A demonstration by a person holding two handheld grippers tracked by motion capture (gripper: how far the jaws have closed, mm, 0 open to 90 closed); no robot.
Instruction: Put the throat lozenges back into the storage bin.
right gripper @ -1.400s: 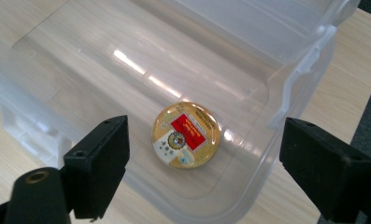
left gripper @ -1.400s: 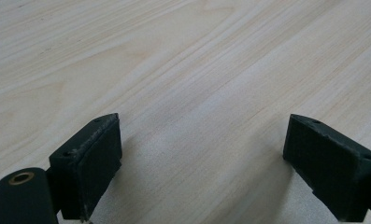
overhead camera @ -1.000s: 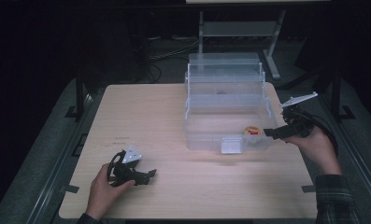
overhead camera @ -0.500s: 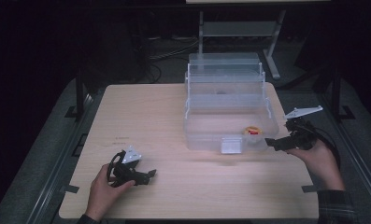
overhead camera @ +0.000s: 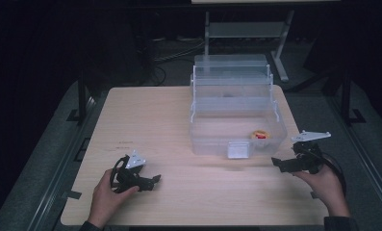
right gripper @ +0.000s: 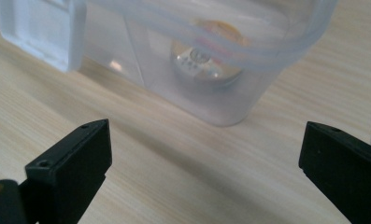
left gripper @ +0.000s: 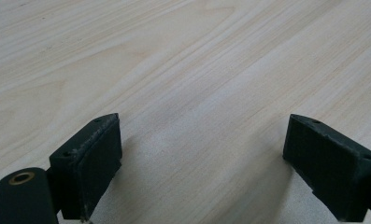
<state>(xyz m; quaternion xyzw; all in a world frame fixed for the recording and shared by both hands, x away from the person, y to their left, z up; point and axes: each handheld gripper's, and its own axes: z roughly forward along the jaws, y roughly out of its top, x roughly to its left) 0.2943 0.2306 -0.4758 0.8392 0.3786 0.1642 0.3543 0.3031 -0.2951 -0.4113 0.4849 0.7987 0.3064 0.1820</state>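
Note:
A clear plastic box [overhead camera: 204,137] with stepped-back tiers stands at the table's back right. Inside its front right corner lies a small round yellow and red object [overhead camera: 260,135], seen through the wall as a blurred disc [right gripper: 206,56]. My right gripper [overhead camera: 277,163] hovers low just in front of that corner, pointing left. Its jaws have just been opening and stand wide with nothing between them [right gripper: 206,140]. My left gripper [overhead camera: 152,182] rests on the table at the front left, open over bare wood [left gripper: 202,130].
A white latch [overhead camera: 238,149] hangs on the box's front wall, to the upper left in the right gripper view [right gripper: 43,32]. The light wooden table [overhead camera: 150,120] stretches bare to the left of the box. Dark floor and a metal stand [overhead camera: 246,29] lie beyond.
My right gripper has drawn back from the box's front right corner and sunk toward the table's front right. The round object stays in the box. The left gripper has not moved.

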